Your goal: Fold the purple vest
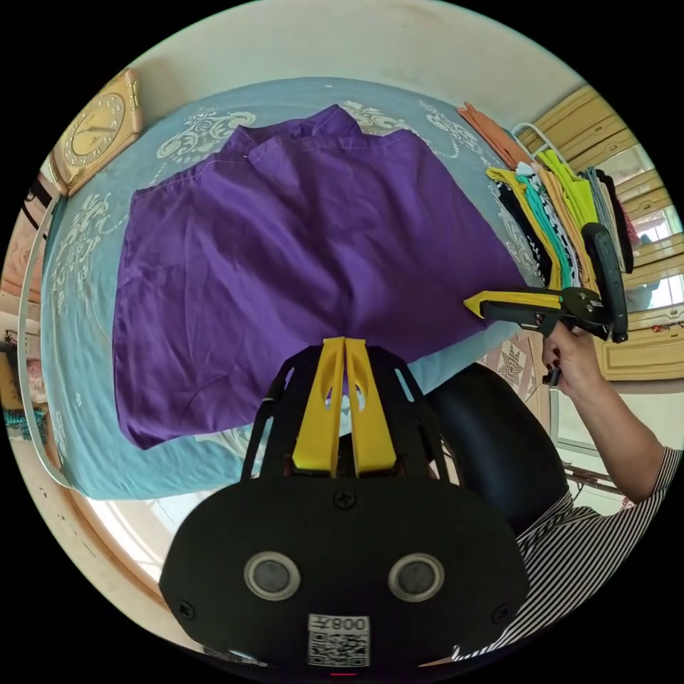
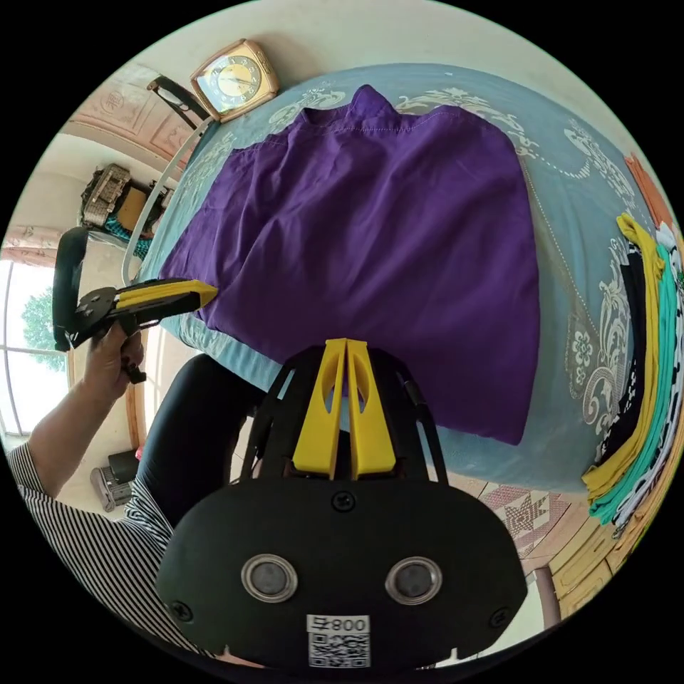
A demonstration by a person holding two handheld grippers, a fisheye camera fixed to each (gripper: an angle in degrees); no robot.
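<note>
One purple vest (image 1: 299, 263) is spread flat on a bed covered with a light blue patterned sheet (image 1: 78, 285), its collar toward the far edge by the wall and its hem along the near edge. Two grippers are seen, each with a pair of yellow jaws. In the left gripper view the left gripper (image 1: 345, 343) has its jaws brought together at the vest's hem near the middle of the near edge, with purple cloth visible through the jaw slots; whether cloth is pinched between them cannot be told. In the same view the right gripper (image 1: 474, 305) is held in a hand (image 1: 570, 360) at the vest's hem corner by the near edge, its jaws together at the cloth's edge. In the right gripper view the right gripper (image 2: 346, 345) likewise has its jaws closed against each other at the hem, and the left gripper (image 2: 206, 293) touches the other hem corner. One pile of folded clothes (image 2: 645, 370) in yellow, teal, black, white and orange lies along the bed's side edge. One gold-framed clock (image 2: 235, 78) leans at the far corner. A striped sleeve (image 1: 605, 513) is seen. No writing is told.
</note>
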